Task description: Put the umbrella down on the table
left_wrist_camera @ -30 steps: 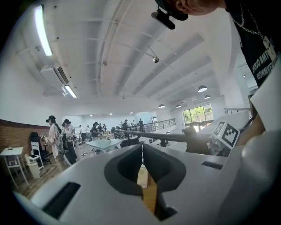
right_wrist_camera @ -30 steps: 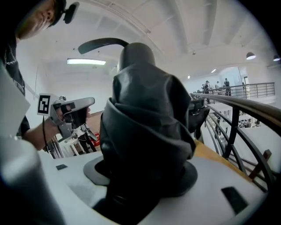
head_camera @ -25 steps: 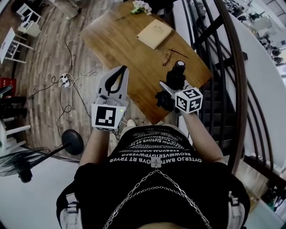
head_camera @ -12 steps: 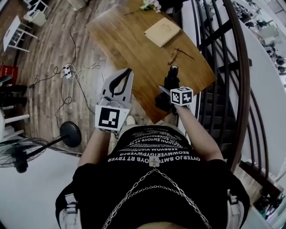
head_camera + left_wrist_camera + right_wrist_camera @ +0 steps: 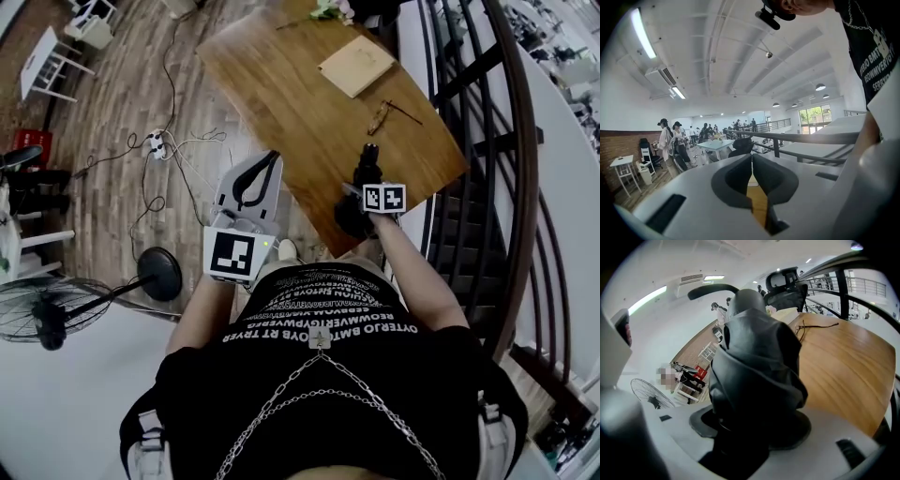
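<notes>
In the head view my right gripper point(image 5: 362, 195) is shut on a black folded umbrella point(image 5: 365, 176). It holds the umbrella over the near corner of the wooden table point(image 5: 300, 103), with the tip pointing away from me. The right gripper view shows the rolled black umbrella point(image 5: 754, 357) filling the space between the jaws, and the tabletop point(image 5: 839, 366) lies to its right. My left gripper point(image 5: 265, 161) hovers off the table's left edge, above the floor. Its jaws meet at the tips point(image 5: 752, 157) with nothing between them.
A tan book point(image 5: 356, 66), a pair of glasses point(image 5: 380, 117) and flowers point(image 5: 328, 11) lie on the far part of the table. A dark stair railing point(image 5: 497, 150) runs along the right. A power strip with cables point(image 5: 155, 145) and a standing fan point(image 5: 56, 319) are on the floor at left.
My right gripper has come down with the umbrella toward the table's near corner and has turned. The left gripper has drifted slightly and stays shut.
</notes>
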`<state>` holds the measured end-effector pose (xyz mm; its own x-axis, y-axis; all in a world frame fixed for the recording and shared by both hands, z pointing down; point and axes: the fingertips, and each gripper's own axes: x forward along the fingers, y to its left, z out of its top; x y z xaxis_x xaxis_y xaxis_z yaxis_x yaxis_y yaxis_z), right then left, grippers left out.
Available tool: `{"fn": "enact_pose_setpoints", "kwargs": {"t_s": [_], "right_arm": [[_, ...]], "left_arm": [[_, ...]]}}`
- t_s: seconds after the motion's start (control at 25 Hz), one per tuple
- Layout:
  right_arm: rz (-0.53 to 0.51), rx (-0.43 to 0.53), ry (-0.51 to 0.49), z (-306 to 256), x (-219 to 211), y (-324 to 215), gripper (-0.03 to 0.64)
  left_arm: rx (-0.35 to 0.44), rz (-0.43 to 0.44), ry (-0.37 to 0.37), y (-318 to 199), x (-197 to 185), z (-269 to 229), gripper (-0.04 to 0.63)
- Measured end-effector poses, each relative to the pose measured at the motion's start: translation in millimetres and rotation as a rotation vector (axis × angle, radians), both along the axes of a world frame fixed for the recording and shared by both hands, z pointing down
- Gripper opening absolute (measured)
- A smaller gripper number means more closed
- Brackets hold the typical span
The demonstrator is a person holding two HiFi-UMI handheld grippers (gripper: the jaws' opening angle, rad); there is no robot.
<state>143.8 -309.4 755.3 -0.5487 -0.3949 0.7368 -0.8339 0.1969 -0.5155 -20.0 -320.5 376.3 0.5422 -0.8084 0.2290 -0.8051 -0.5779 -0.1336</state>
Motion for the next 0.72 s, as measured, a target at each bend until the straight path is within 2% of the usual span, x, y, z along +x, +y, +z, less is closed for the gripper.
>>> {"fn": "enact_pose_setpoints", "kwargs": {"t_s": [0.36,0.56,0.72], "right_arm": [[0.052,-0.071,0.024,30.7,-2.2,-6.3,0.281],[0.036,-0.15,0.046,48.6,-7.9,-6.2,0.29],[0.051,-0.178,0.052,46.4,-6.6,-4.2,0.355]], "left_arm": [[0.0,0.011,-0.026,8.8,-5.9,-1.3,0.031],[0.006,0.015,-0.037,11.3,-13.3,-7.2,0.031],[0.031,0.034,-0.029,14.9,-15.1,-11.5,0.031]]}}
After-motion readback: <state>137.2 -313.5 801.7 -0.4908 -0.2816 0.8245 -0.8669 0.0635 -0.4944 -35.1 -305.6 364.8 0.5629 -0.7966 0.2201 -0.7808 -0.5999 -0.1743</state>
